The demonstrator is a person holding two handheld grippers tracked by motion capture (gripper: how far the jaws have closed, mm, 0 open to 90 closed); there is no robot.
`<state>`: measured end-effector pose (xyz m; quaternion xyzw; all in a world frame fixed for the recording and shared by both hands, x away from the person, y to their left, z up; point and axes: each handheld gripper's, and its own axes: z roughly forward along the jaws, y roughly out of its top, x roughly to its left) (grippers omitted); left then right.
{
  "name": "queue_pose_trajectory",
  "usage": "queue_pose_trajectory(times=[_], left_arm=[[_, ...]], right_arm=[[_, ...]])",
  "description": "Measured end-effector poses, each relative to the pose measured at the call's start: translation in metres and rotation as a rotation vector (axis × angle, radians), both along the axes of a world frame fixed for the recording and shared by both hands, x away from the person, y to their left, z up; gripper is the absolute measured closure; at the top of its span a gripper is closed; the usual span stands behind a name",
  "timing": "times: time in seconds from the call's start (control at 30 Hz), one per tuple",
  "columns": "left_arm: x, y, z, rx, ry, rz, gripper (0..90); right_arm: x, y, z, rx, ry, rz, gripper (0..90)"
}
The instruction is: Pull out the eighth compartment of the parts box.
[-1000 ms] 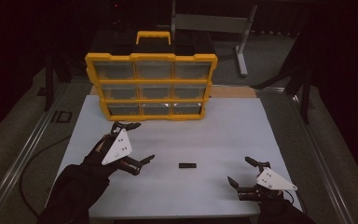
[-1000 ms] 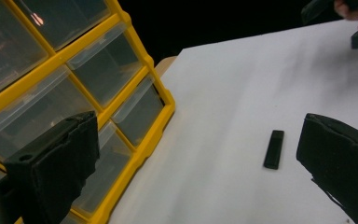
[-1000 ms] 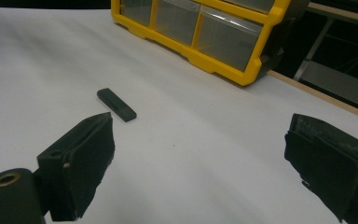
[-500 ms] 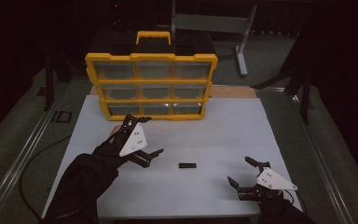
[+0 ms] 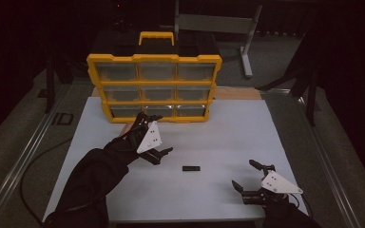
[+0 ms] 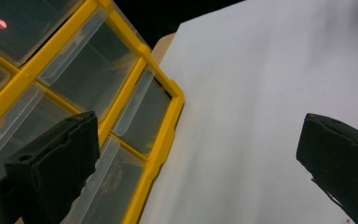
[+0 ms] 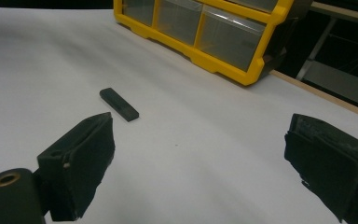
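- left gripper (image 5: 154, 137) raised over the white table (image 5: 218, 128), just in front of the yellow drawer organizer (image 5: 154, 88); jaws spread wide, nothing between them
- left gripper view: same jaws far apart, one jaw overlapping the organizer's clear drawers (image 6: 98, 60), the other over bare table; organizer's lower corner sits right at the near jaw
- organizer stands upright at the table's far edge, three rows of three clear drawers, yellow handle (image 5: 156, 37) on top; contents too dim to tell
- small black bar (image 5: 190, 168) lies flat on the table between the two grippers, closer to the left one, touching neither
- right gripper view: bar (image 7: 119, 104) ahead of the near jaw, apart from it, outside the gap
- right gripper (image 5: 252, 180) low at the table's near right edge, jaws wide open, holding nothing
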<state>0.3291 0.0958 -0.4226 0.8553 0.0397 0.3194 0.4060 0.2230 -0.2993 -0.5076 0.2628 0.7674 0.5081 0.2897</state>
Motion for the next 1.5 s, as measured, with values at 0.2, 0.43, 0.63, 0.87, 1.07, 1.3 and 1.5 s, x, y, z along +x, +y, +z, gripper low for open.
queue_pose_trajectory(times=[0.2,0.43,0.63,0.87,1.07,1.3,1.5], left_arm=[[0.01,-0.006,-0.005,0.021,-0.004,-0.009,0.0],[0.022,-0.013,-0.011,0.042,-0.016,-0.006,0.1],[0.032,-0.017,-0.018,0.094,-0.038,0.009,0.1],[0.047,-0.02,-0.024,0.176,-0.071,0.074,0.1],[0.057,-0.023,-0.028,0.196,-0.1,0.137,0.1],[0.064,-0.034,-0.038,0.319,-0.147,0.187,0.0],[0.064,-0.046,-0.046,0.398,-0.245,0.173,0.1]], right_arm=[[0.0,0.0,0.0,0.003,0.004,-0.003,8.2],[0.0,0.0,0.0,0.007,0.008,-0.001,8.2],[0.001,-0.001,-0.001,0.006,0.005,-0.002,8.2],[0.001,-0.001,-0.001,0.007,0.014,-0.006,8.2],[0.001,-0.001,-0.001,0.008,0.013,-0.006,8.2],[0.002,-0.002,-0.002,0.011,0.014,-0.007,8.2],[0.002,-0.002,-0.002,0.011,0.016,-0.011,8.2]])
